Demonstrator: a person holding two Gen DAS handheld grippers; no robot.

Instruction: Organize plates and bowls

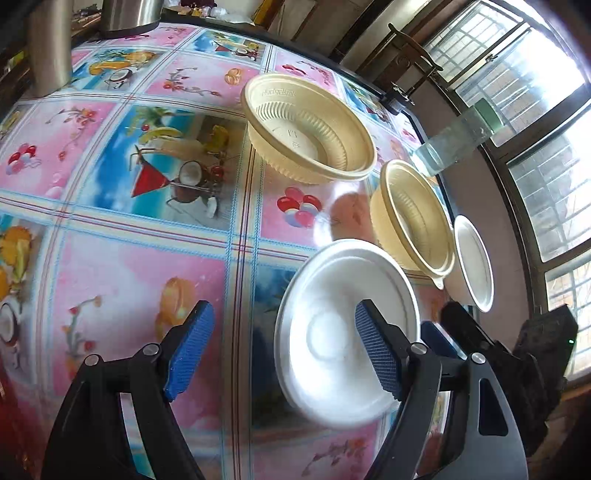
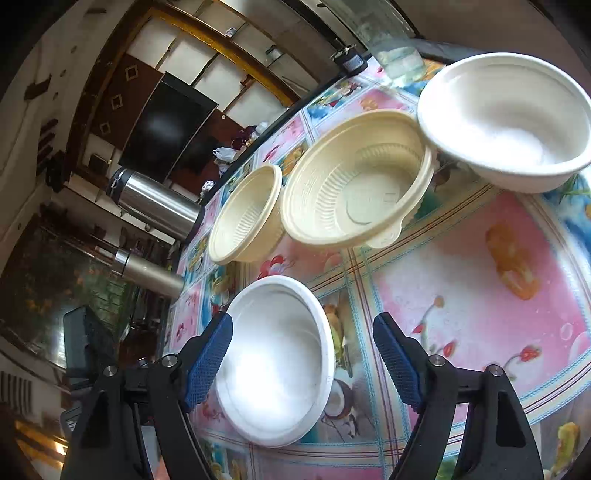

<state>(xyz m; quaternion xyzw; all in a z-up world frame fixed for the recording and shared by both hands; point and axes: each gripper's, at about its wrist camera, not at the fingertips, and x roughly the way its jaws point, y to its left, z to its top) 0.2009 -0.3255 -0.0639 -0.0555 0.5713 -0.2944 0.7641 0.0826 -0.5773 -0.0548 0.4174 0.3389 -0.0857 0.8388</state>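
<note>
Four bowls stand on the flower-print table (image 1: 129, 258). A white bowl (image 1: 343, 332) is nearest; my left gripper (image 1: 284, 350) is open, with its right finger over the bowl's inside and its left finger outside the rim. Farther off are a ribbed cream bowl (image 1: 310, 133), a second cream bowl (image 1: 413, 221) and another white bowl (image 1: 474, 262). In the right wrist view my right gripper (image 2: 304, 360) is open around the near white bowl (image 2: 277, 362), left finger at its left rim. Beyond it lie the cream bowls (image 2: 358, 181) (image 2: 247, 214) and the far white bowl (image 2: 506, 118).
Two steel flasks (image 1: 48, 48) (image 1: 129, 14) stand at the table's far left; they also show in the right wrist view (image 2: 155, 206) (image 2: 147, 273). A clear container (image 1: 450, 144) sits at the table edge by the window. The black frame of the other gripper (image 1: 491, 354) is close on the right.
</note>
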